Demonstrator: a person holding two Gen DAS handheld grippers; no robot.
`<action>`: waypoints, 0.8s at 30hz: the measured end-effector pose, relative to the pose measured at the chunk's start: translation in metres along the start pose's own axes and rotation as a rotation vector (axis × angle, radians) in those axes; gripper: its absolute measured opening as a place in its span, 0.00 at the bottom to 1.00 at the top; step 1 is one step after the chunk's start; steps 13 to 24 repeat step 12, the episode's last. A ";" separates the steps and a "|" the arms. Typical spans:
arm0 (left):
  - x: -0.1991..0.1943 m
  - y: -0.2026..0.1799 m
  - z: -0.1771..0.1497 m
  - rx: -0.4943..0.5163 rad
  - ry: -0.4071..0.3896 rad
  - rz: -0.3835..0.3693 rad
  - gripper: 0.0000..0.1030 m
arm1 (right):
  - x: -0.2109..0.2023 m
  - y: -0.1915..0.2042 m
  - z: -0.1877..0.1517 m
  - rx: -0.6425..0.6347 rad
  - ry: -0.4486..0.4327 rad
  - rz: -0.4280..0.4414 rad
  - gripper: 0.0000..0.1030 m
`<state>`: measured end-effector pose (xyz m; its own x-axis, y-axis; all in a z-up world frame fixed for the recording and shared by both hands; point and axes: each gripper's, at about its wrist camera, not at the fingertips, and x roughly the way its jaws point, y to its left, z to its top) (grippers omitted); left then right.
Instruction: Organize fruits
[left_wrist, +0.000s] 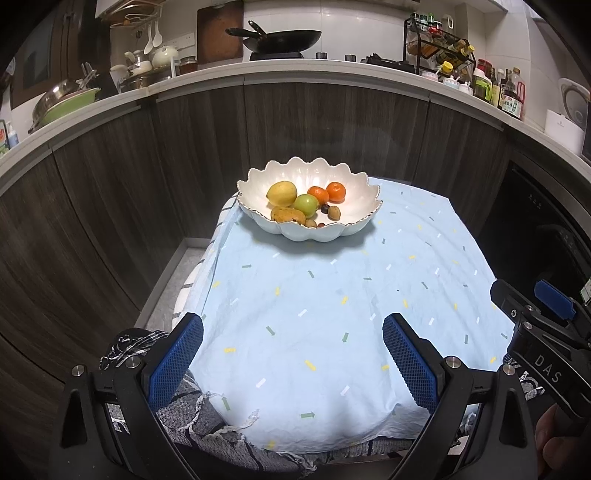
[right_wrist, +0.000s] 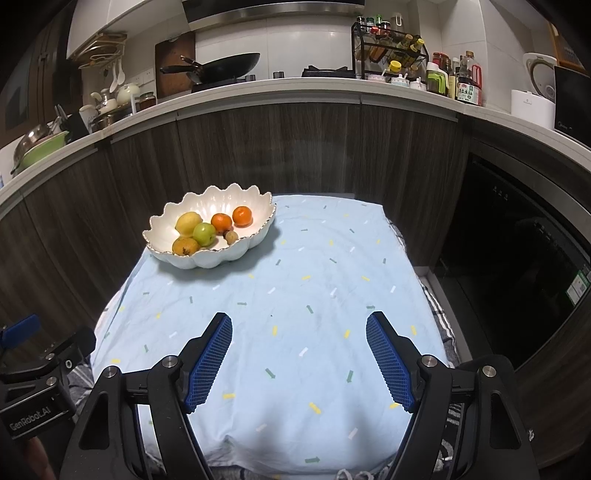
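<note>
On blue cloth, scalloped bowl of fruit, long axis left-right

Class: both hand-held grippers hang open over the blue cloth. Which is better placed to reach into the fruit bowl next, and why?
Probably the left hand-held gripper: the bowl lies almost straight ahead of it, but off to the left of the right hand-held gripper. Both are empty.

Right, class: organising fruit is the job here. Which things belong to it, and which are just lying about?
Job: bowl, lemon, green apple, two oranges, mango.
Lying about: wok, spice rack, sauce bottles, green pot.
</note>
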<state>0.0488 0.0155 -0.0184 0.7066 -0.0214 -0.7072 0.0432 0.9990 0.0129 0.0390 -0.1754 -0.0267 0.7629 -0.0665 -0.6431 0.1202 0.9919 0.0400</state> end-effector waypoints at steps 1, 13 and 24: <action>0.000 0.001 0.000 0.001 0.000 -0.001 0.96 | 0.000 0.000 0.000 0.001 0.000 0.000 0.74; -0.001 0.000 0.000 0.003 -0.004 0.004 0.97 | 0.001 0.000 -0.001 0.002 -0.002 0.002 0.74; -0.001 0.000 0.000 0.003 -0.004 0.004 0.97 | 0.001 0.000 -0.001 0.002 -0.002 0.002 0.74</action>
